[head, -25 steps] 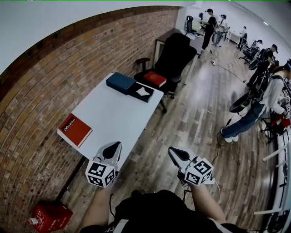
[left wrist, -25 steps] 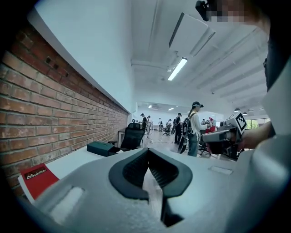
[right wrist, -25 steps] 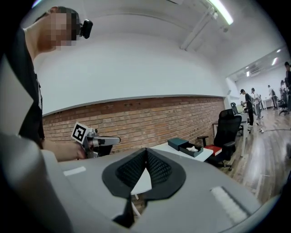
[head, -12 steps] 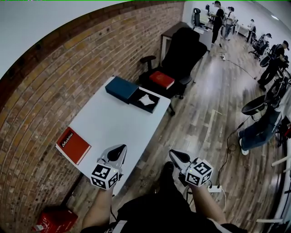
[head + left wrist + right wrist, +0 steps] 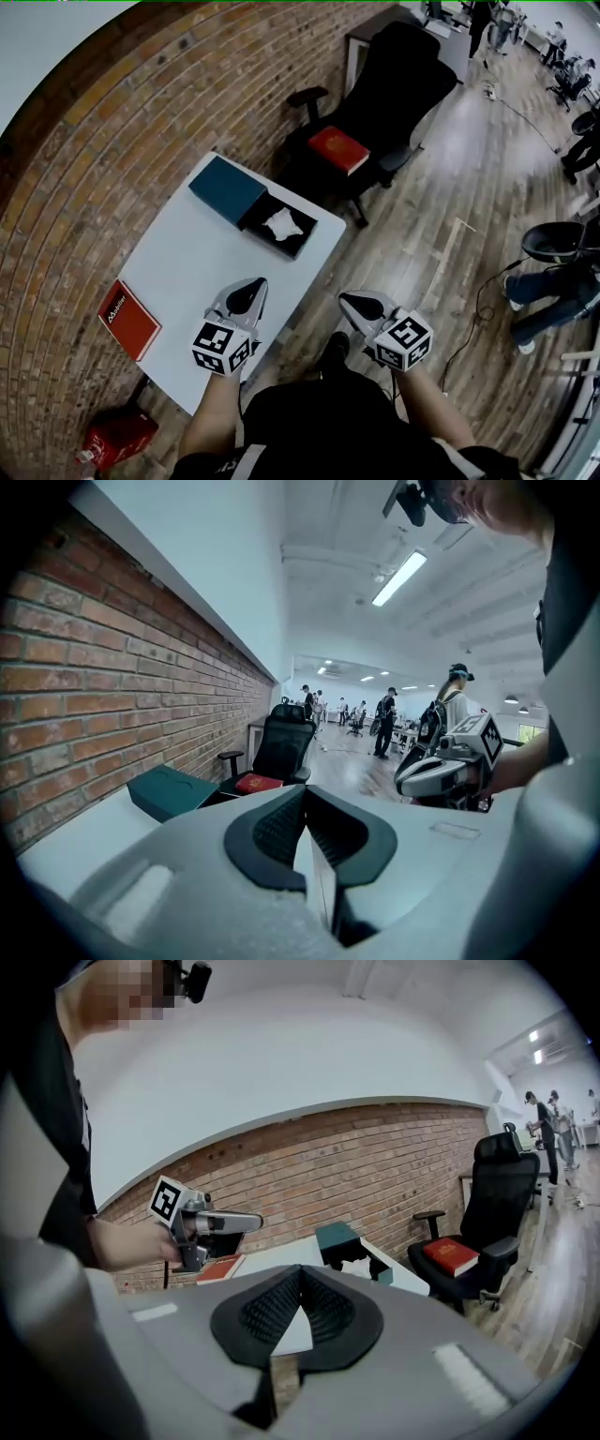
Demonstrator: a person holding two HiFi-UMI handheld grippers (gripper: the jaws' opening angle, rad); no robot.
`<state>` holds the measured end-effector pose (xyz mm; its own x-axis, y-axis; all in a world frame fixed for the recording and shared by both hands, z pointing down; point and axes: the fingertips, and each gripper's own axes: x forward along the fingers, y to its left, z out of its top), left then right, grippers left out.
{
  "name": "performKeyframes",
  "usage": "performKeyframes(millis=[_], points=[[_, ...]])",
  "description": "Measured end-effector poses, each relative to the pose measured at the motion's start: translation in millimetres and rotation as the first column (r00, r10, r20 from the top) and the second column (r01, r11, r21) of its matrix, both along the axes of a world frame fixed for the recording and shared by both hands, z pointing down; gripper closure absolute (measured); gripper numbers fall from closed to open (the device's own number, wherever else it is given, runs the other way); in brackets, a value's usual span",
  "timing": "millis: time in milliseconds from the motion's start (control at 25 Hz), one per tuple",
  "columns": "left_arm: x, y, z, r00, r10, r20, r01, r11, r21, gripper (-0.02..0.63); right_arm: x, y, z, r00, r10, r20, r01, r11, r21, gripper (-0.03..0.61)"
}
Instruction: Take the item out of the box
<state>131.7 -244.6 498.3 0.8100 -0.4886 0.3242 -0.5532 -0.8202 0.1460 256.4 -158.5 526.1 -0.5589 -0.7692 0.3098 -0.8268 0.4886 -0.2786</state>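
An open black box [image 5: 284,228] holding a white crumpled item [image 5: 283,223] sits at the far right of the white table [image 5: 197,272]. Its teal lid [image 5: 228,187] lies beside it to the left. My left gripper [image 5: 251,289] hovers over the table's near right edge, well short of the box, its jaws shut with nothing between them. My right gripper [image 5: 352,302] is off the table's right side, over the floor, also shut and empty. The right gripper view shows the box [image 5: 367,1262] and the lid [image 5: 337,1237] beyond its pads, and the left gripper [image 5: 211,1227] at left.
A red book [image 5: 128,319] lies on the table's near left corner. A black office chair [image 5: 394,84] with a second red book [image 5: 339,150] on its seat stands behind the table. A brick wall [image 5: 84,178] runs along the left. People stand far off at the right.
The head view has come closer to the table and looks down more steeply. Both grippers have moved forward with it, the left one now over the table's edge. Jaws stay shut.
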Motion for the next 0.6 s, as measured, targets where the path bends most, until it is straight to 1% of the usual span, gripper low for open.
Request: performKeyframes(millis=[120, 240, 320, 400, 480, 600], points=[[28.3, -24.1, -1.9, 1.0, -0.014, -0.014, 0.014, 1.0, -0.003, 0.607, 21.1, -25.5, -1.8, 0.999, -0.032, 0.0, 0.032, 0.999, -0.011, 0.578], [37.0, -41.6, 4.1, 1.0, -0.028, -0.007, 0.028, 1.0, -0.014, 0.607, 24.7, -49.8, -4.4, 0.994, -0.08, -0.074, 0.08, 0.997, -0.004, 0.578], [33.4, -55.6, 7.2, 0.999, -0.048, -0.015, 0.047, 0.999, -0.019, 0.607, 19.1, -66.4, -2.4, 0.981, -0.119, -0.152, 0.12, 0.993, -0.006, 0.578], [26.3, -70.9, 8.6, 0.997, -0.065, -0.029, 0.065, 0.998, -0.018, 0.607, 8.3, -80.9, 8.0, 0.959, -0.176, -0.222, 0.174, 0.984, -0.03, 0.578], [18.7, -85.9, 7.4, 0.996, -0.072, -0.046, 0.071, 0.997, -0.012, 0.607, -4.7, -96.6, 19.8, 0.937, -0.226, -0.267, 0.214, 0.974, -0.073, 0.578], [8.2, -104.8, 6.7, 0.995, -0.063, -0.076, 0.063, 0.998, -0.002, 0.609, -25.1, -122.5, 28.7, 0.915, -0.265, -0.303, 0.241, 0.964, -0.114, 0.577]])
